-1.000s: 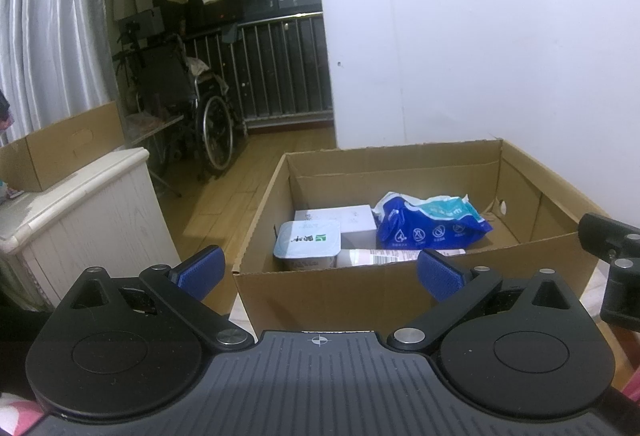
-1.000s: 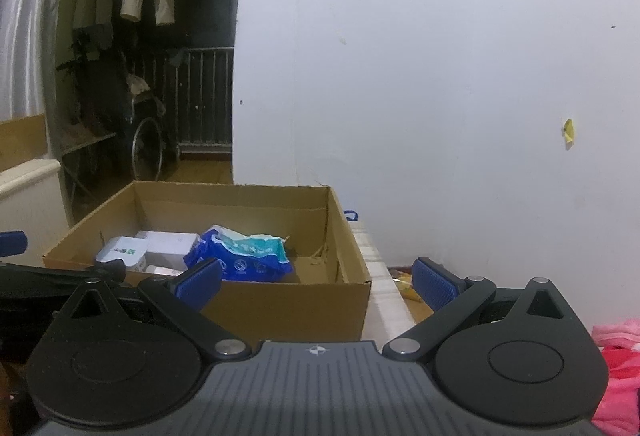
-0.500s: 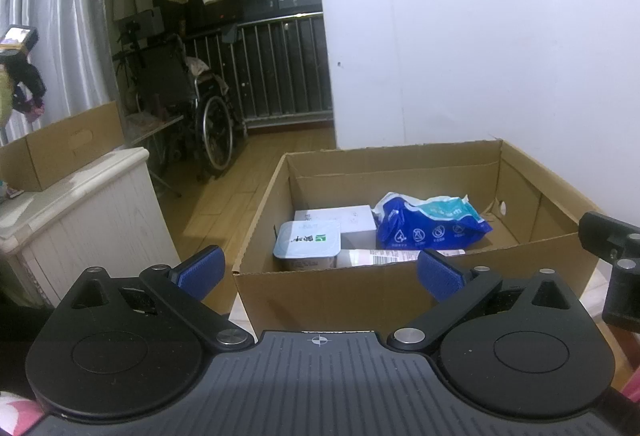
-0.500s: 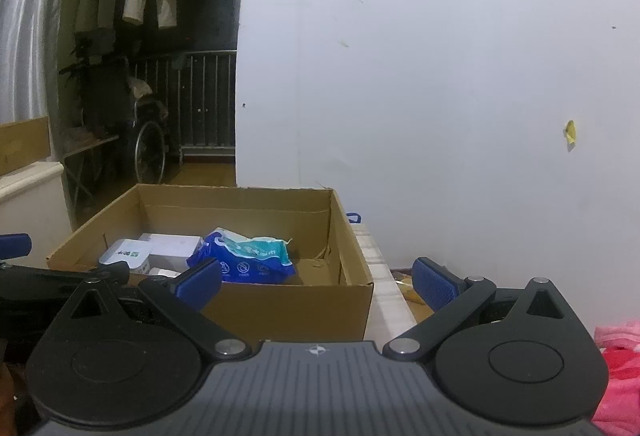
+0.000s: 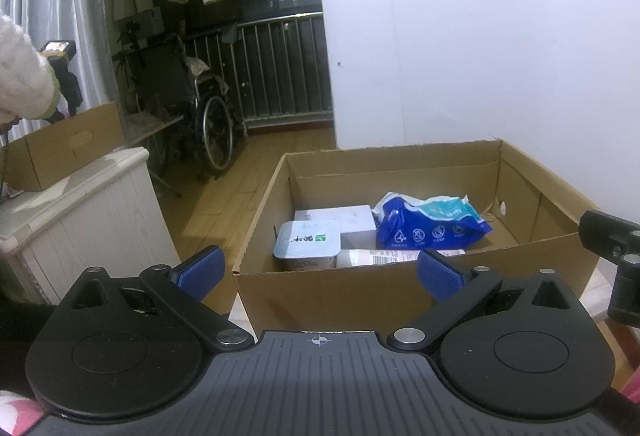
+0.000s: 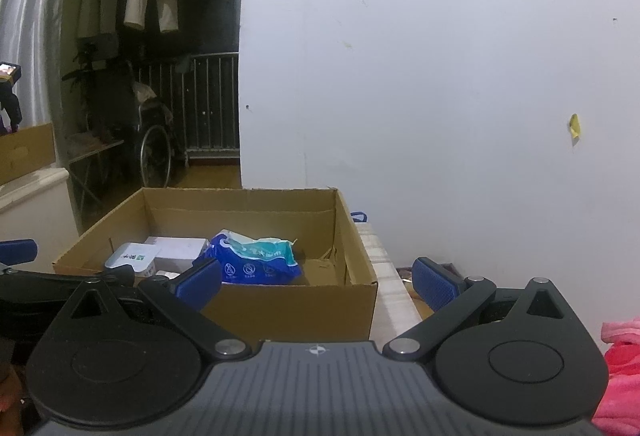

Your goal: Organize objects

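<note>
An open cardboard box (image 5: 360, 288) stands ahead of both grippers; it also shows in the right wrist view (image 6: 296, 304). Inside lie a blue and teal plastic pack (image 5: 428, 224) (image 6: 256, 260), a white tub with a printed lid (image 5: 308, 248) (image 6: 132, 258), a white carton (image 5: 340, 218) and a flat labelled packet (image 5: 396, 256). My left gripper (image 5: 320, 272) is open and empty, just short of the box's near wall. My right gripper (image 6: 318, 278) is open and empty, near the box's right front corner.
A white cabinet (image 5: 80, 211) with a second cardboard box (image 5: 64, 147) on top stands at the left. A wheelchair (image 5: 200, 107) and a railing are behind. A white wall (image 6: 440, 75) is at the right. Pink cloth (image 6: 624, 352) lies at the lower right.
A person's white-sleeved arm with a small lit device has come into view at the far left. Both grippers have barely moved; the right one shifted slightly.
</note>
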Motion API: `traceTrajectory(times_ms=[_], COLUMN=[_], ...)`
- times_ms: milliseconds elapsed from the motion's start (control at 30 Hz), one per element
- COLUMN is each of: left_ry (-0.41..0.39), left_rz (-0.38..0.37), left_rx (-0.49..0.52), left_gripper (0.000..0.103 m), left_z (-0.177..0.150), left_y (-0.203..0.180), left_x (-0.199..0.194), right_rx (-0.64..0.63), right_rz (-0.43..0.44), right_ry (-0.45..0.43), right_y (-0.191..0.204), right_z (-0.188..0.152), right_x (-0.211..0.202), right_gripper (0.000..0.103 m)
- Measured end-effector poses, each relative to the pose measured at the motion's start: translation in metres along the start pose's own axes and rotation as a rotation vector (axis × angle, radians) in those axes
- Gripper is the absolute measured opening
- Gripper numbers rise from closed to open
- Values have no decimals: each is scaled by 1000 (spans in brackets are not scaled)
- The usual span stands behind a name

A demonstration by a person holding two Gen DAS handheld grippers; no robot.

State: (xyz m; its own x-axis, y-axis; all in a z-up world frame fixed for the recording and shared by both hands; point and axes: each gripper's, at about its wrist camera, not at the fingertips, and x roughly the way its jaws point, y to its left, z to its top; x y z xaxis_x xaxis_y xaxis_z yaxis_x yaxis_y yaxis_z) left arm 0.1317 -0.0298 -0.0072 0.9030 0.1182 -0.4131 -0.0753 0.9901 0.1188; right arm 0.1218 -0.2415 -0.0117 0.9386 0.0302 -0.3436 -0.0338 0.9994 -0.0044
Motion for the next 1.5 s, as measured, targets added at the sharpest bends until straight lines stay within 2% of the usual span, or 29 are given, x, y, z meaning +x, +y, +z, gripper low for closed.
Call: traceTrajectory(times_ms=[1500], left_ry=[1], left_rz=[-1], left_rx=[0], left_gripper=[103], left_z=[0], left_y=[-1], left_x=[0], right_rx=[-2], right_rz=[-7], right_ry=[11], right_y=[0], right_z=[-1], right_x=[0], right_gripper=[103])
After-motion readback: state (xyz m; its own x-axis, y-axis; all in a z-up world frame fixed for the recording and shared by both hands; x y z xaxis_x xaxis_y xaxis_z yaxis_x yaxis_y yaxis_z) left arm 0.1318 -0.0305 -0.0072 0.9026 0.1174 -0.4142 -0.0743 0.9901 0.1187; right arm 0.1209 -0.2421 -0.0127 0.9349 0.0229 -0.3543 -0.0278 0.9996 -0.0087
